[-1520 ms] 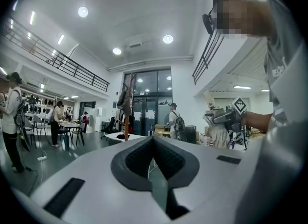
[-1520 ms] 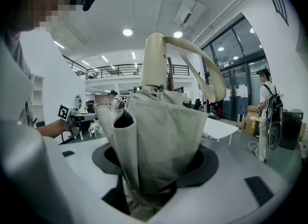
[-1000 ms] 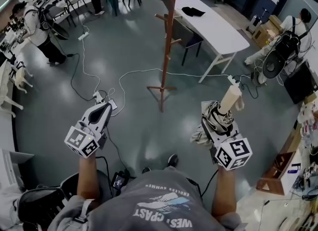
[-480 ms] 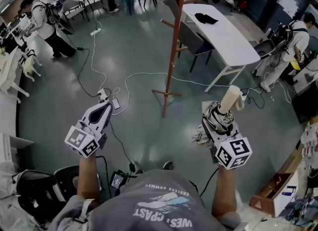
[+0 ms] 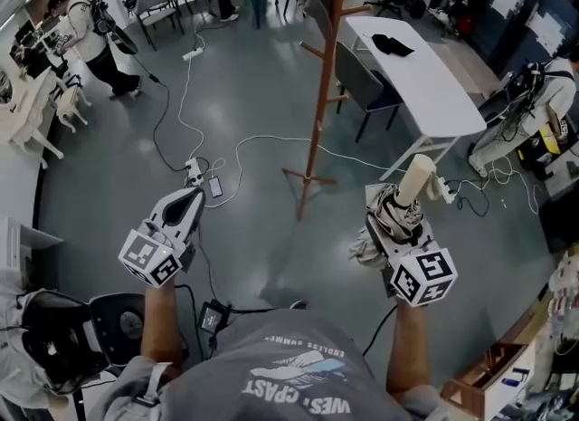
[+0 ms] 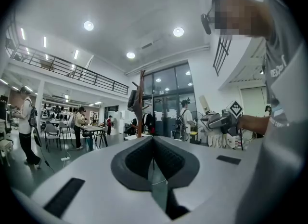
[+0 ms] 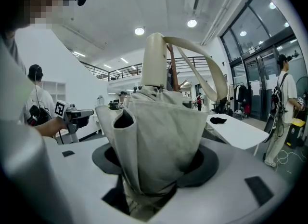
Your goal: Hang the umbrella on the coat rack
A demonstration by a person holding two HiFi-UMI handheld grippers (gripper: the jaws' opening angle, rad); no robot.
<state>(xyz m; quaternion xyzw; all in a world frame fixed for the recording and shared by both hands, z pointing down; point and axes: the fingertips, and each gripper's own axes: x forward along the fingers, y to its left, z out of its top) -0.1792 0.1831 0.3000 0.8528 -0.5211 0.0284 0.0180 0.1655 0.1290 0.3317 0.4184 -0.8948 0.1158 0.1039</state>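
My right gripper [image 5: 391, 214] is shut on a folded beige umbrella [image 5: 398, 213], held upright with its cream handle [image 5: 416, 178] and wrist strap on top. In the right gripper view the umbrella [image 7: 159, 136] fills the space between the jaws, and its strap [image 7: 204, 64] loops to the right. The wooden coat rack [image 5: 321, 84] stands on the grey floor ahead, slightly left of the umbrella, with pegs along its pole and a dark garment near its top. My left gripper [image 5: 188, 202] is shut and holds nothing; its view shows the coat rack [image 6: 140, 103] far off.
A white table [image 5: 418, 80] with a dark item on it stands right of the rack, with a chair [image 5: 359, 87] beside it. Cables and a power strip [image 5: 194, 173] lie on the floor. People stand at the far left [image 5: 90, 30] and right [image 5: 534, 116].
The head view has moved forward: the coat rack and table lie closer and lower in the picture. Both grippers keep their places, the right one still gripping the umbrella.
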